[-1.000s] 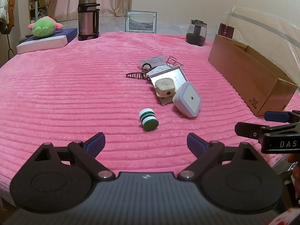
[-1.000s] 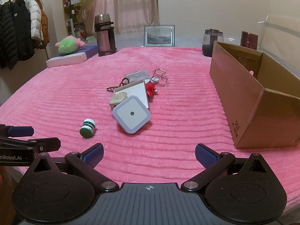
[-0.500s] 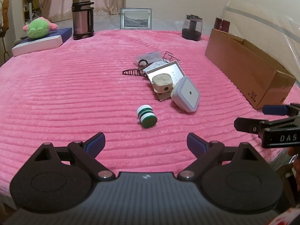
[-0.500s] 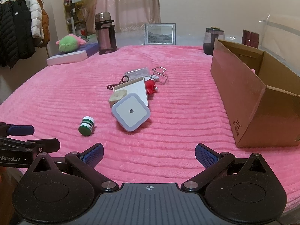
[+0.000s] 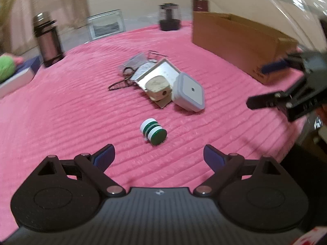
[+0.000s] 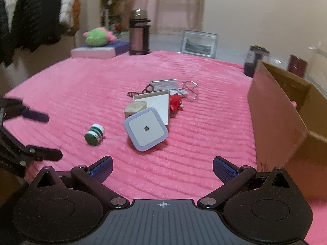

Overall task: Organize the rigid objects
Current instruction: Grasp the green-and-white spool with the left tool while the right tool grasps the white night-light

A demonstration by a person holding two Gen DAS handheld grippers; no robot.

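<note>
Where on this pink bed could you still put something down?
Bare pink blanket lies left of the green-and-white striped bottle, and between the square white night light and the brown cardboard box. It is crowded around the white notepad, where small things pile together.

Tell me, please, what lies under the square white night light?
The night light leans on a flat white board beside a beige block. Whatever lies beneath them is covered.
</note>
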